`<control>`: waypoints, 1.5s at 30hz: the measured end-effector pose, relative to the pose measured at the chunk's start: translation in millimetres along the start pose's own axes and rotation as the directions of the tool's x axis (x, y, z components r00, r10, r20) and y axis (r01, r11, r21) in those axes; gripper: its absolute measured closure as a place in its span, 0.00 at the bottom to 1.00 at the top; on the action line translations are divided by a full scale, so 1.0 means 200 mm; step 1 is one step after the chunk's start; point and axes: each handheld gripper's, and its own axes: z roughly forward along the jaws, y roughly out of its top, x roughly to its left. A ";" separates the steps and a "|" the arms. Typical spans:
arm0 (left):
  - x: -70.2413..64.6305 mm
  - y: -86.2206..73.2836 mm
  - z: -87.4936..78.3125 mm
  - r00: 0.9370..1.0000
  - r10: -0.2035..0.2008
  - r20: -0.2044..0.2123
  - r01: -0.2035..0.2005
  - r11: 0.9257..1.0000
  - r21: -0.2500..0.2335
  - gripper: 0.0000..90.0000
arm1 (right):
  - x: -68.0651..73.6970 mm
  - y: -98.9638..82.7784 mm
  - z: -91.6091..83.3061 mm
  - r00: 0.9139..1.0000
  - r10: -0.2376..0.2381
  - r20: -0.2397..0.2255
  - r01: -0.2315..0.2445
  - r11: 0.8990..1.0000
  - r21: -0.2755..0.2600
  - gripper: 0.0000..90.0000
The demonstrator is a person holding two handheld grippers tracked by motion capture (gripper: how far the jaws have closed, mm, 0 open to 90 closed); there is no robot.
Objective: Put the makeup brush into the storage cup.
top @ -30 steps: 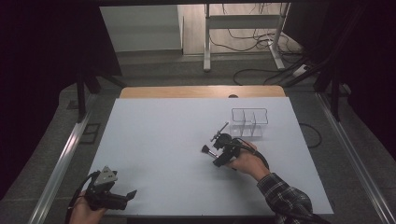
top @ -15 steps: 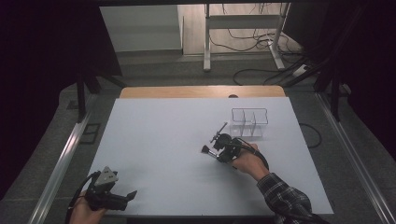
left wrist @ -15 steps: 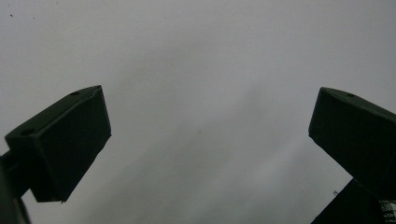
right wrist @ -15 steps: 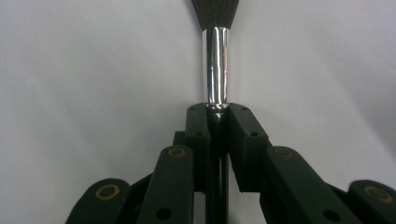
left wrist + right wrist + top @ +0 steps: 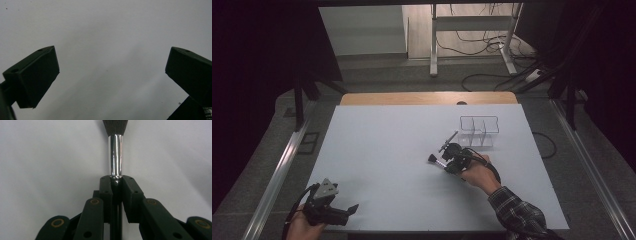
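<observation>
One brush (image 5: 115, 150) clamped in right hand-held gripper (image 5: 451, 161), bristles pointing left; clear organizer (image 5: 479, 131) just beyond, far-right; left hand-held gripper (image 5: 343, 212) wide open, empty.

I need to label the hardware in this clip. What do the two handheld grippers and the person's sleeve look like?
Both grippers are black. The left gripper carries a grey three-cornered plate on top and trails a dark cable. The right gripper has slim flat jaws on linked bars with brass-coloured rivets. The sleeve on the right arm is dark plaid.
</observation>
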 end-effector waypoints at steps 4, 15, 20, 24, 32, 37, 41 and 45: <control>0.00 0.00 0.00 1.000 0.000 -0.001 0.000 1.000 -0.002 0.00 | 0.00 -0.01 -0.01 1.000 0.011 -0.005 -0.011 1.000 -0.015 0.87; 0.00 0.00 0.00 1.000 -0.001 -0.002 0.001 1.000 -0.007 0.00 | -0.02 -0.02 -0.04 0.999 0.033 -0.026 -0.034 0.997 -0.063 0.87; 0.00 0.00 0.00 1.000 -0.001 0.000 0.001 1.000 -0.006 0.00 | -0.03 -0.03 -0.06 0.999 0.039 -0.033 -0.041 0.996 -0.080 0.87; 0.00 0.00 -0.01 1.000 -0.004 0.001 0.004 1.000 -0.006 0.00 | -0.04 -0.04 -0.07 0.997 0.052 -0.051 -0.057 0.994 -0.098 0.87; 0.01 0.00 -0.01 1.000 -0.003 0.001 0.003 1.000 -0.009 0.00 | -0.05 -0.05 -0.10 0.996 0.059 -0.059 -0.067 0.989 -0.129 0.87; 0.01 0.00 -0.01 1.000 -0.005 0.000 0.005 1.000 -0.010 0.00 | -0.06 -0.06 -0.13 0.996 0.068 -0.060 -0.076 0.984 -0.160 0.87; 0.01 0.00 -0.01 1.000 -0.005 0.001 0.005 1.000 -0.010 0.00 | -0.07 -0.06 -0.15 0.996 0.069 -0.057 -0.078 0.980 -0.184 0.87; 0.01 0.00 -0.01 1.000 -0.005 0.001 0.005 1.000 -0.009 0.00 | -0.08 -0.07 -0.17 0.997 0.062 -0.052 -0.071 0.977 -0.202 0.87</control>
